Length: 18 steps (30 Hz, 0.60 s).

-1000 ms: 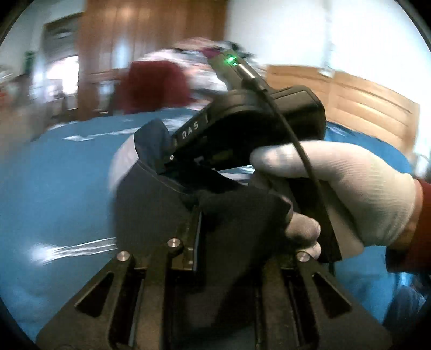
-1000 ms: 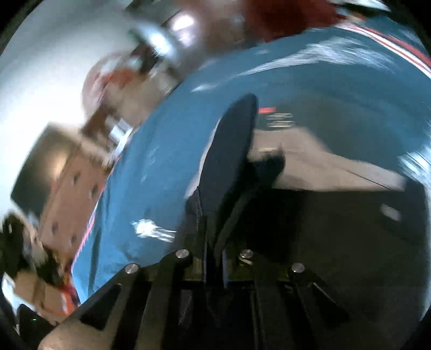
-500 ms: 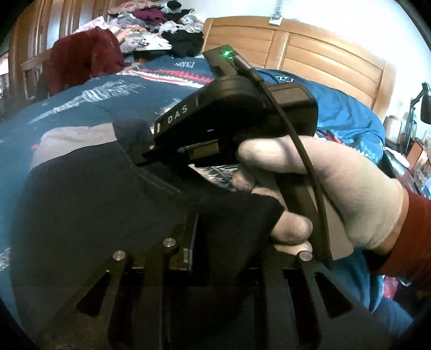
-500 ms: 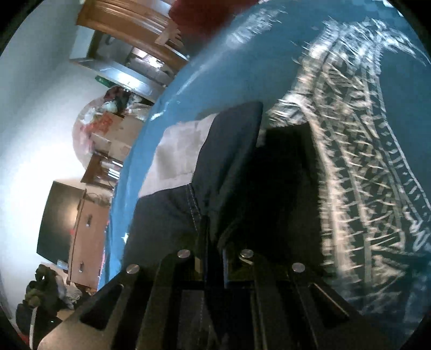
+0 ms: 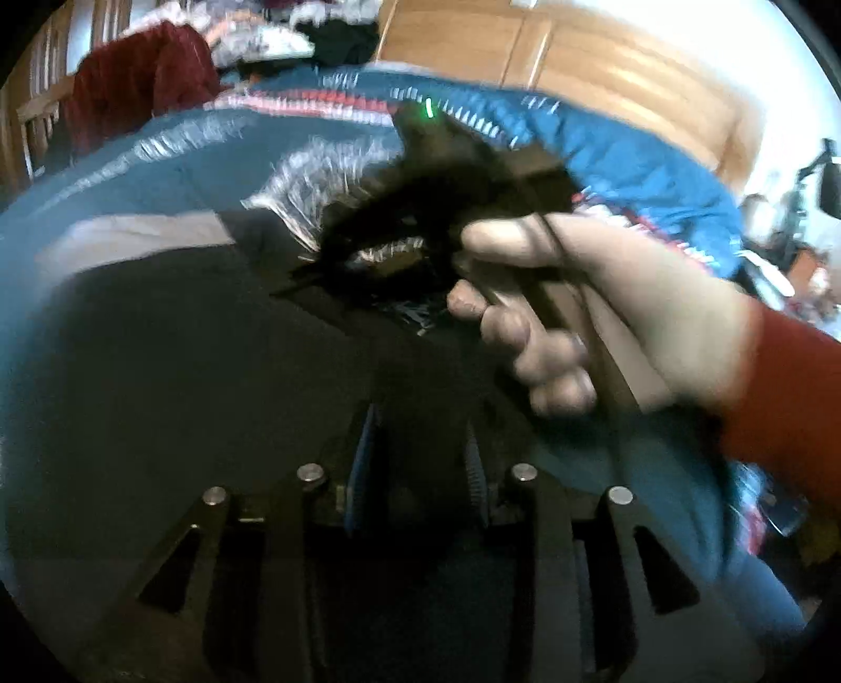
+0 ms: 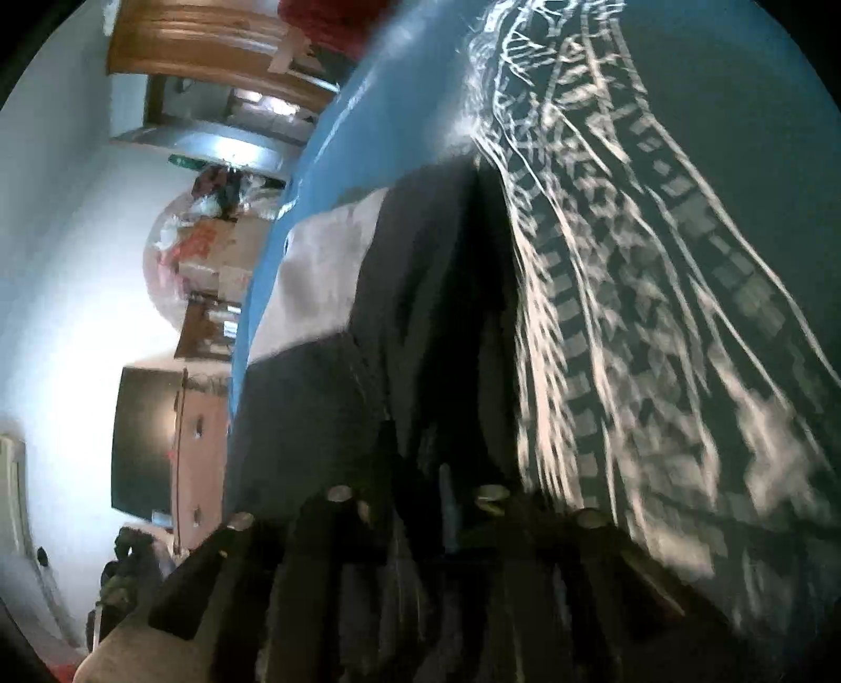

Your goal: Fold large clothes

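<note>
A large dark navy garment [image 5: 184, 368] with a pale grey panel [image 5: 131, 236] lies spread on the blue bed cover [image 5: 157, 173]. My left gripper [image 5: 420, 415] stands open just above the cloth, with nothing between its fingers. Ahead of it a white-gloved hand [image 5: 604, 294] holds the right gripper [image 5: 420, 231], which is blurred. In the right wrist view the same garment [image 6: 420, 294] lies flat beside a white-patterned band [image 6: 631, 315] of the cover. My right gripper [image 6: 441, 462] is blurred, and its fingers look parted over the cloth's edge.
A wooden headboard [image 5: 604, 68] stands behind the bed, with a heap of clothes [image 5: 263, 37] and a dark red garment over a chair [image 5: 136, 79] at the back left. A black screen on a cabinet [image 6: 147, 436] stands off the bed's side.
Both grippers have let go of the dark cloth they held shut half a second ago. The garment's edge now lies flat on the bed, and the right gripper has moved away from my left one.
</note>
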Tool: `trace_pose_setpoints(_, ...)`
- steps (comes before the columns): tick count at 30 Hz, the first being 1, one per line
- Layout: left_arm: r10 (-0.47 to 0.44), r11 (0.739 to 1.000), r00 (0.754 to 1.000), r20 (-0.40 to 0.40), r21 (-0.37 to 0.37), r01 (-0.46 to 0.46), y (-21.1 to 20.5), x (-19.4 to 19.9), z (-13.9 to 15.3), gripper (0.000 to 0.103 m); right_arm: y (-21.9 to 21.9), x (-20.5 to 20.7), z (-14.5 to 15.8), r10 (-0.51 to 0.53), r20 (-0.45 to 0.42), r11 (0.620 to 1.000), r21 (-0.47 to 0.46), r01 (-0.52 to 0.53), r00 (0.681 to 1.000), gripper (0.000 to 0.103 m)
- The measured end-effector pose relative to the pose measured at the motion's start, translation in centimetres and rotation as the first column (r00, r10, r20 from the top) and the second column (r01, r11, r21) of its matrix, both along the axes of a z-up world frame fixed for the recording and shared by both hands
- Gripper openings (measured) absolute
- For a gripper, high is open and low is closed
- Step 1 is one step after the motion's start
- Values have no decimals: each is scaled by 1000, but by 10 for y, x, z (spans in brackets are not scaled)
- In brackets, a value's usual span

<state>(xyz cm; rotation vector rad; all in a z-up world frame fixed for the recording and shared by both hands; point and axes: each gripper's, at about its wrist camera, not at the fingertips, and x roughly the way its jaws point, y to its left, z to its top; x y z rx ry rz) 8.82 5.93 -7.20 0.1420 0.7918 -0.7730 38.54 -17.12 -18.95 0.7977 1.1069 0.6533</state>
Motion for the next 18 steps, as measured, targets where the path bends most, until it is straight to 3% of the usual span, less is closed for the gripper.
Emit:
trace_pose_setpoints(1, 20, 1000, 1000, 19, -17, -20, 18, -14, 9, 38, -4, -10, 4, 10, -6, 1000, -5, -10, 1000, 33)
trace_pose_setpoints(4, 119, 993, 990, 71, -24, -117, 74, -46, 26, 45, -13, -41, 13, 23, -4, 1000, -7, -23, 1000, 40)
trace_pose_setpoints(8, 224, 974, 973, 49, 16, -225, 119, -58, 10, 47, -10, -83, 26, 51, 24, 997, -53, -50, 998, 45)
trace_pose_setpoints(10, 246, 968, 969, 32, 33, -247, 124, -52, -2, 47, -8, -98, 26, 54, 25, 996, -69, -52, 998, 52)
trace_pose_setpoints(15, 249, 967, 968, 27, 44, -250, 105, -24, -17, 49, 0, -124, 25, 32, 26, 996, -80, -30, 999, 55)
trace_pose_setpoints(17, 266, 961, 963, 28, 63, -268, 103, -10, -22, 49, 6, -131, 21, 33, 17, 997, -69, -32, 999, 54)
trace_pose_setpoints(18, 279, 955, 959, 39, 94, -282, 101, -2, -26, 48, 8, -134, 18, 22, 21, 996, -87, -20, 1000, 33)
